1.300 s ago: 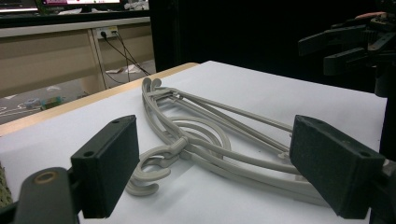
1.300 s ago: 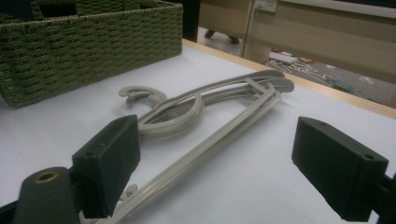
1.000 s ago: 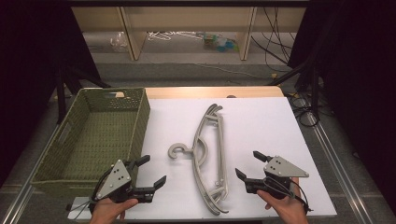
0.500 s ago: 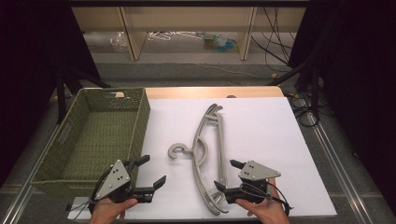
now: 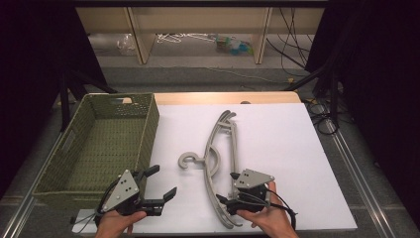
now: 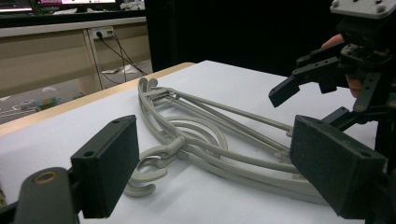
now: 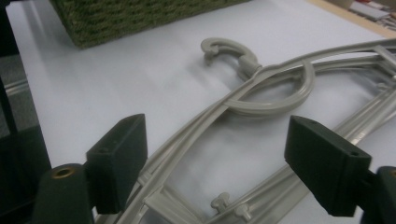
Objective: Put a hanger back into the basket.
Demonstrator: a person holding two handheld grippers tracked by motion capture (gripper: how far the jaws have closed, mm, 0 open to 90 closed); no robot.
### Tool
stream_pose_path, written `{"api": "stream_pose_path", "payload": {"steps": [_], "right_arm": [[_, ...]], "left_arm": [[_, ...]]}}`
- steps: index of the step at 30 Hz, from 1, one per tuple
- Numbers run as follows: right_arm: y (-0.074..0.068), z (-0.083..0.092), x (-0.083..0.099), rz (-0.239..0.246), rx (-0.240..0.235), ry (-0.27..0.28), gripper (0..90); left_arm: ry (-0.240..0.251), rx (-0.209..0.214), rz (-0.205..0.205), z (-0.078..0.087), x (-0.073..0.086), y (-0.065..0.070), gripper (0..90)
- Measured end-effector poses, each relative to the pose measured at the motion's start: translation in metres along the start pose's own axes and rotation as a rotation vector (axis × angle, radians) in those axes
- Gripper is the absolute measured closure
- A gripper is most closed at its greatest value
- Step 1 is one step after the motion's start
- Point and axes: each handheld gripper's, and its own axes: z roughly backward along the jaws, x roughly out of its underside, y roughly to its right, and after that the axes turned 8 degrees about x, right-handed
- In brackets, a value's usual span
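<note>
A grey plastic hanger (image 5: 218, 163) lies flat on the white tabletop (image 5: 297, 158), hook pointing left. My right gripper (image 5: 226, 187) sits at the hanger's near end, its jaws astride the lower arm and bar. In the right gripper view the hanger (image 7: 261, 93) runs between the two pads; my right gripper (image 7: 219, 168) is open, its jaws have just been closing a little, and neither pad presses on the plastic. My left gripper (image 5: 162, 180) stands open left of the hook with nothing in it. The left gripper view shows the hanger (image 6: 201, 135) and the right gripper (image 6: 310, 105) beyond.
A green woven basket (image 5: 148, 124) stands at the table's left; its corner (image 7: 140, 14) is visible in the right gripper view. Behind the table, wooden shelving (image 5: 198, 20) holds clutter and cables (image 5: 297, 29). The white sheet continues to the right of the hanger.
My right gripper has moved left from the open table onto the hanger's near end, which now lies between its jaws. The left gripper and the hanger have stayed put.
</note>
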Motion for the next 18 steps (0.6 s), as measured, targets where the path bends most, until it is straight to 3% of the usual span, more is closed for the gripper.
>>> {"api": "stream_pose_path", "payload": {"steps": [13,14,17,18], "right_arm": [[0.000,-0.033,-0.018,0.009,-0.013,-0.148,29.3],[0.000,-0.035,-0.019,0.013,-0.039,-0.181,30.4],[-0.002,-0.044,-0.022,0.034,-0.041,-0.228,32.9],[-0.003,-0.048,-0.022,0.016,-0.041,-0.239,34.0]], "left_arm": [[-0.005,-0.007,-0.003,0.001,0.000,-0.001,15.5],[-0.007,-0.007,-0.011,0.001,0.000,-0.002,15.5],[-0.012,-0.006,0.001,0.000,0.001,-0.001,15.5],[-0.011,-0.005,0.000,0.000,0.000,-0.001,15.5]]}}
